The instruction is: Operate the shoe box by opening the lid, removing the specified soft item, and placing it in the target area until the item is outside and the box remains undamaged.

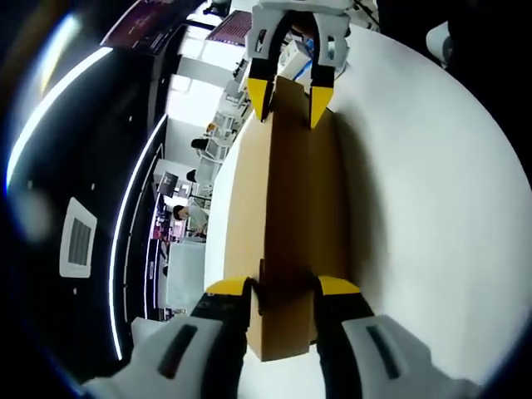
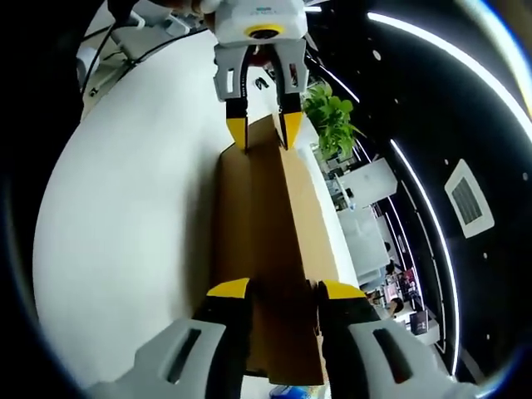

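Brown cardboard shoe box point(image 1: 287, 216) lying lengthwise on the round white desk point(image 1: 432, 208), lid closed, held at both short ends. Left tongs point(image 1: 283, 291) at the near end in the left gripper view, yellow-tipped jaws set narrow on either side of the box end, touching the cardboard and gripping it. Right tongs point(image 1: 289, 98) at the far end there, jaws likewise straddling the box edge. Same scene mirrored in the right gripper view: right tongs point(image 2: 283, 291) closed narrow on the near end of the shoe box point(image 2: 266, 249), left tongs point(image 2: 259, 131) clamped over the far end. White desk point(image 2: 133, 216) bare beside the box. Green potted plant point(image 2: 331, 120) beyond the desk edge. Dark ceiling with curved light strips point(image 1: 125, 216) and a square vent point(image 1: 77, 239). Specified soft item not visible.
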A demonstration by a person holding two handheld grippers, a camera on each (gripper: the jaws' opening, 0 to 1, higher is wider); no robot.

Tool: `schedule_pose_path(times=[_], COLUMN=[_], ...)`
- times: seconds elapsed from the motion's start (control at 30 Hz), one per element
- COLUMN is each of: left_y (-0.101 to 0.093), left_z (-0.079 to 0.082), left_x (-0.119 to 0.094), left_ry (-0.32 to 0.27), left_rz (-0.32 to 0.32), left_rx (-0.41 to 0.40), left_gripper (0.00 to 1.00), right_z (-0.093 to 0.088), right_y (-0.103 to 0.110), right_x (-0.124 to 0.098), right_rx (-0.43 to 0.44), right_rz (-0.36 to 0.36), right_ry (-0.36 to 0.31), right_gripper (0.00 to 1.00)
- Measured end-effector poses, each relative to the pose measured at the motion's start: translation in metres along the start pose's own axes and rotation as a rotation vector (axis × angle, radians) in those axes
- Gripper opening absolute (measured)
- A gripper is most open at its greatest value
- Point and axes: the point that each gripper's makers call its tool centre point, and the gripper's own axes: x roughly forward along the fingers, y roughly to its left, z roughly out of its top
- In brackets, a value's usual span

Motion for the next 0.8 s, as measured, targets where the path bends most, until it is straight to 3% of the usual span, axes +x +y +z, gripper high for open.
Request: schedule_pose_path(times=[0.3, 0.47, 0.8], left_y=[-0.005, -0.011, -0.012], left_z=[-0.002, -0.003, -0.004], left_x=[0.004, 0.007, 0.007], left_ry=[0.007, 0.016, 0.013], left_rz=[0.015, 0.031, 0.053], left_rx=[0.003, -0.017, -0.016], left_gripper=[0.3, 0.31, 0.33], right_z=[-0.003, -0.005, -0.006], right_y=[0.006, 0.015, 0.014], right_x=[0.003, 0.005, 0.005], right_rx=[-0.025, -0.042, -0.052], right_rz=[-0.001, 0.001, -0.008], right_ry=[0.006, 0.01, 0.016], right_gripper=[0.32, 0.4, 0.38])
